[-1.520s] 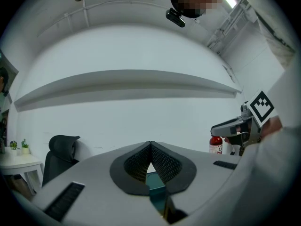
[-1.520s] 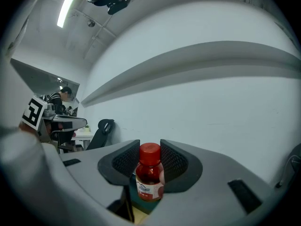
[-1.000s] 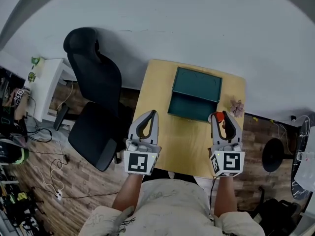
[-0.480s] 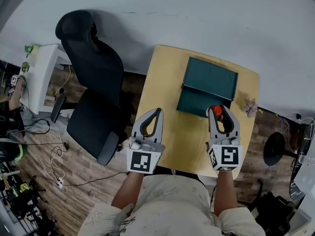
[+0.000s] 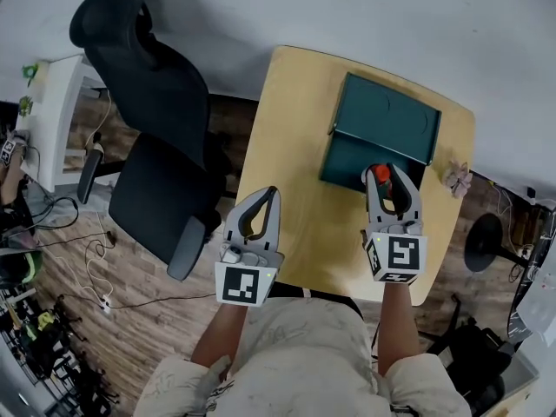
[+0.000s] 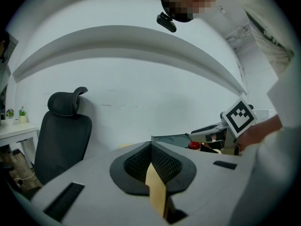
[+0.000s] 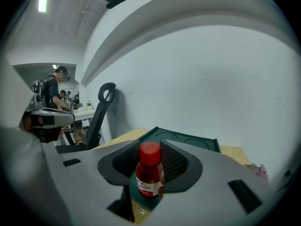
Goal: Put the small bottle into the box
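The small bottle (image 5: 380,175), red-capped with dark red contents, stands upright between the pads of my right gripper (image 5: 385,179), which is shut on it; the right gripper view shows the bottle (image 7: 149,172) clamped at its body. The dark green box (image 5: 358,158) lies on the yellow table (image 5: 291,155) with its lid (image 5: 388,118) folded open at the far side. The bottle hangs over the box's near right part. My left gripper (image 5: 257,212) is shut with nothing in it, near the table's left front edge. From the left gripper view, the right gripper (image 6: 212,134) shows at the right.
A black office chair (image 5: 155,137) stands just left of the table. A small pinkish dried flower (image 5: 455,179) lies at the table's right edge beside the box. A white side desk (image 5: 54,102) is far left, and cables (image 5: 91,268) lie on the wooden floor.
My right gripper has carried the bottle forward, from the box's near right corner to above its open tray. The left gripper has stayed near the table's left front edge.
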`<state>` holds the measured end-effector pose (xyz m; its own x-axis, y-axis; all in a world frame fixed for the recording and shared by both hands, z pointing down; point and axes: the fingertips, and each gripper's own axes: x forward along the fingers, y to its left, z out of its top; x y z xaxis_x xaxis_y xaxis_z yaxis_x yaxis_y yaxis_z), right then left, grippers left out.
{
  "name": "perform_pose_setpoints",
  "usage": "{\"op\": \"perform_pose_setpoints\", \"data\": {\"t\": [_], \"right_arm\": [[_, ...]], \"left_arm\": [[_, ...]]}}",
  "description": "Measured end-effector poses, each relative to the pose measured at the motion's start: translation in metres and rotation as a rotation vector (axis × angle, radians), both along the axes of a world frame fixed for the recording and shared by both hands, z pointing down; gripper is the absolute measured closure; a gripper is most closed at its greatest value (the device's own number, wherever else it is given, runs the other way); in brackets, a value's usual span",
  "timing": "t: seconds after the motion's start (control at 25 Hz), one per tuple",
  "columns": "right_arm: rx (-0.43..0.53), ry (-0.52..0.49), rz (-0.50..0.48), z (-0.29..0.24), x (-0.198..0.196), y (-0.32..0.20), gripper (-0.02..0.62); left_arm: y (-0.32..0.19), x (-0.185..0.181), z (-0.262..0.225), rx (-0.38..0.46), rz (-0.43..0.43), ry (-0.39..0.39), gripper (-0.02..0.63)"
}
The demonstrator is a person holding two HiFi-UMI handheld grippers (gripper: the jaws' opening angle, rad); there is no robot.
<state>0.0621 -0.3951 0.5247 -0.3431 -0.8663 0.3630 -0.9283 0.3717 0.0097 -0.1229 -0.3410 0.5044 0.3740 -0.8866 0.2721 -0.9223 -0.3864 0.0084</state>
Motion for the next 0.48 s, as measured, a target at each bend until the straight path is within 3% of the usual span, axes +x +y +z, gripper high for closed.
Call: {"op": "perform_pose_setpoints", "data": {"t": [0.48], "right_arm": [[-0.051, 0.027, 0.014, 0.033, -0.012, -0.022, 0.448]], "left_arm": [[-0.014, -0.009, 0.022, -0.043, 0.012, 0.016, 0.600]]}}
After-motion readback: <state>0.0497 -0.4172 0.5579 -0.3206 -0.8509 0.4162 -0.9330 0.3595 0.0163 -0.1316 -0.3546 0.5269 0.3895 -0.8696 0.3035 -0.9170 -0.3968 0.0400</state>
